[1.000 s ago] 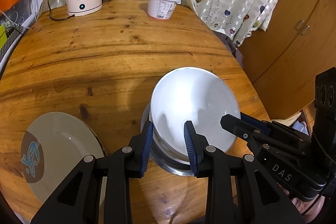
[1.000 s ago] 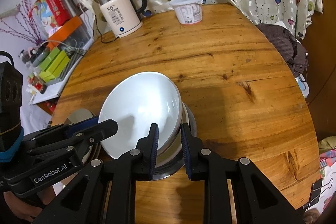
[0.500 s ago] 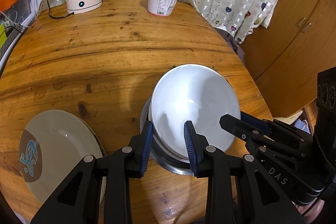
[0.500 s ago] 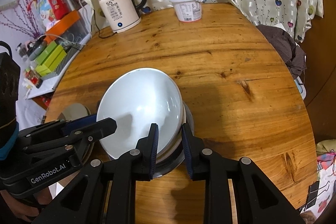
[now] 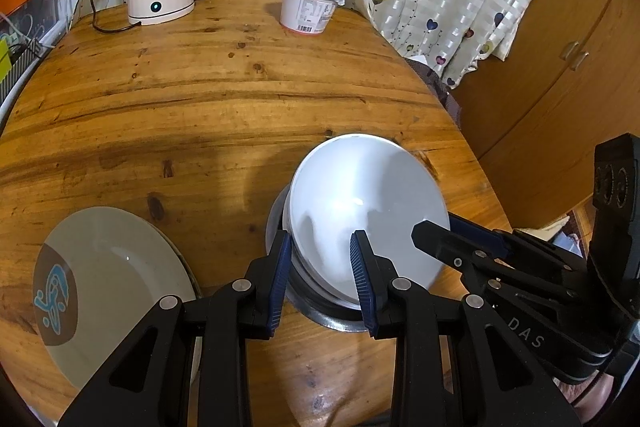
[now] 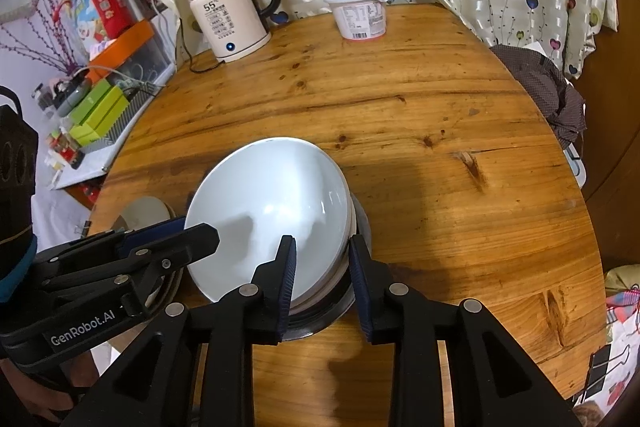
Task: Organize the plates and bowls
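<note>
Where everything rests: a round, knotty wooden table [image 5: 240,99] carries all the crockery, which is gathered along its near edge.
Plate: a wide beige ceramic plate with a brown patch and a blue motif [image 5: 116,267] lies at the near-left edge, seemingly on top of another plate, and no gripper touches it.
Bowl stack: a glossy white ceramic bowl [image 5: 360,195] sits tilted on top of further white rims, all nested in a shallow steel bowl [image 5: 336,319] that stands on the table near the middle of the near edge, just right of the plate.
Left gripper [image 5: 320,275]: it straddles the stack's near-left rim, one finger outside and one inside the white bowl. Its gap matches the earlier views, and I cannot tell whether the pads press on the rim.
Right gripper [image 6: 322,275]: it straddles the near-right rim, one finger inside the white bowl and the other outside the steel bowl.
Change: the right jaws stand a little wider apart than a second ago. The pads now look just clear of the rims, so this side seems to be let go. Neither hand shifts.
Meaning: the bowls appear nested and set down. Judging from this, the stacking step is about finished, and what remains is to free the left side and draw both grippers back without nudging the tilted top bowl.
</note>
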The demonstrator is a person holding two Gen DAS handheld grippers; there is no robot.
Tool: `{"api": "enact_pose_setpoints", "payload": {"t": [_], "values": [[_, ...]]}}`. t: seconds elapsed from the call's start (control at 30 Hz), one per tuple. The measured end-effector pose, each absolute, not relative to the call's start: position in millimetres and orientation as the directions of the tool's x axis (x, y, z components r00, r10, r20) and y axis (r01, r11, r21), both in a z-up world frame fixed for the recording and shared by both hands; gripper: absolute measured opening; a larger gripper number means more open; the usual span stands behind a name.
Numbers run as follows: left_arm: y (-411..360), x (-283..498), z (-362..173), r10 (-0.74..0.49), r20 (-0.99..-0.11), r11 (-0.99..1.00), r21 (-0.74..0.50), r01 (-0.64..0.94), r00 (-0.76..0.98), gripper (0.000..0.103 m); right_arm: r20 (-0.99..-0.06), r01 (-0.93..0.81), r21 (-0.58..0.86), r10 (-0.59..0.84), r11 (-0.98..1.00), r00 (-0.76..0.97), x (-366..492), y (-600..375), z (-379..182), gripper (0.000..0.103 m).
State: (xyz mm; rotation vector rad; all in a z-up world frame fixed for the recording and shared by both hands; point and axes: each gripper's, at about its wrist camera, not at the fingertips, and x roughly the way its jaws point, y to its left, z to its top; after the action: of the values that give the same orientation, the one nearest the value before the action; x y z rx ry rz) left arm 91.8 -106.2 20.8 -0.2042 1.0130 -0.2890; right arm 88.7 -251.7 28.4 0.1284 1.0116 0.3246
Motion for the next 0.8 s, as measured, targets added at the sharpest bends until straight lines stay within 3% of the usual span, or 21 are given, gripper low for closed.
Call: {"api": "enact_pose_setpoints", "payload": {"t": [0.8], "values": [[-104.8, 89.1, 30.8, -0.341, -0.779, 0.940, -0.302, 0.161, 0.526, 0.032, -0.789, -0.221, 0.255, 0.334, 0.942, 0.515, 86.7, -255.6, 38.7, 0.025]]}}
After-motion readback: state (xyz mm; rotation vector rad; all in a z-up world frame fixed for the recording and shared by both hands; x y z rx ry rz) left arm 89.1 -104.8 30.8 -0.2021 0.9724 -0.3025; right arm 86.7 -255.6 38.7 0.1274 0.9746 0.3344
